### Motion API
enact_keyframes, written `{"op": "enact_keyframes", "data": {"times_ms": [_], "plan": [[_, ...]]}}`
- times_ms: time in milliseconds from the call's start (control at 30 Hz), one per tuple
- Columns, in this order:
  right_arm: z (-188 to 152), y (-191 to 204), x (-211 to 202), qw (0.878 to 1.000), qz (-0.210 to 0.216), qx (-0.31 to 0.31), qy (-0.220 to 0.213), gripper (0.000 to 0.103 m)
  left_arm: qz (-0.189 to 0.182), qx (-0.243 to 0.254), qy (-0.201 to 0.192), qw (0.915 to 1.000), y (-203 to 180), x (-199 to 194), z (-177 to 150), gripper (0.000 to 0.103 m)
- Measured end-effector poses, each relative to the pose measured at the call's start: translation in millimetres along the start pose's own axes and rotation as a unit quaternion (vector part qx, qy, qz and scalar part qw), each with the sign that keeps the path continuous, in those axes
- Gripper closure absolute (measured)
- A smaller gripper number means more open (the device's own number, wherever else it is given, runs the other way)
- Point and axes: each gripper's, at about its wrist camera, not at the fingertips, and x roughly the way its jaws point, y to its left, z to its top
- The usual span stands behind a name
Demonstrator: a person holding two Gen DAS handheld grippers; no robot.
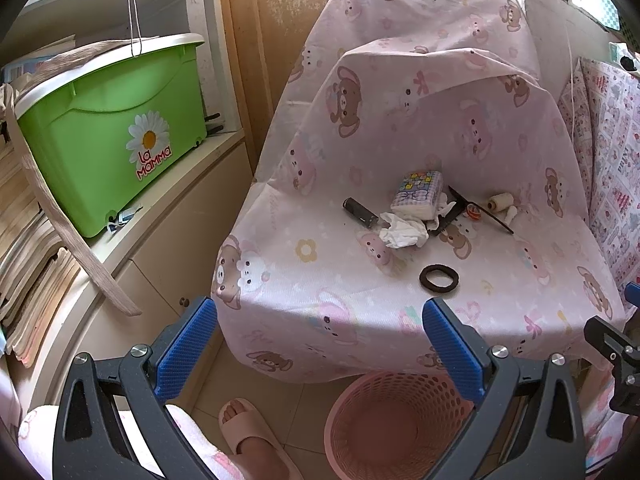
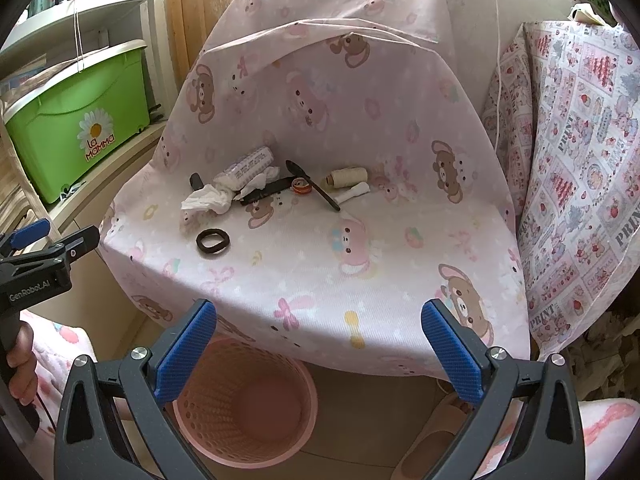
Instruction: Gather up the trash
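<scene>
A crumpled white tissue (image 1: 402, 231) (image 2: 208, 199) lies on the pink bear-print cloth (image 1: 320, 272) (image 2: 360, 240), next to a tissue pack (image 1: 418, 195) (image 2: 250, 166). A pink mesh waste basket (image 1: 396, 424) (image 2: 240, 408) stands empty on the floor below the cloth's front edge. My left gripper (image 1: 320, 344) is open and empty, in front of the cloth edge. My right gripper (image 2: 320, 344) is open and empty, above the basket and the cloth edge. The left gripper also shows at the left of the right wrist view (image 2: 52, 248).
On the cloth lie a black hair tie (image 1: 439, 278) (image 2: 213, 241), a dark lighter (image 1: 360, 213), a black comb (image 2: 264, 194), a black spoon (image 2: 312, 186), a thread spool (image 1: 500, 201) (image 2: 346, 177) and a small round candy (image 2: 301, 187). A green La Mamma bin (image 1: 116, 136) sits on a cabinet at the left. A slippered foot (image 1: 248, 432) is on the floor.
</scene>
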Motion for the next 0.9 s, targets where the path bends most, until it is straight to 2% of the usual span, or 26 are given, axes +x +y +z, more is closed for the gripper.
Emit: {"op": "enact_keyframes", "data": {"times_ms": [900], "plan": [[-3.4, 1.2, 12.2, 1.000, 0.000, 0.001, 0.016, 0.000, -0.006, 0.008, 0.013, 0.9999, -7.6, 9.6, -3.3, 0.001]]}}
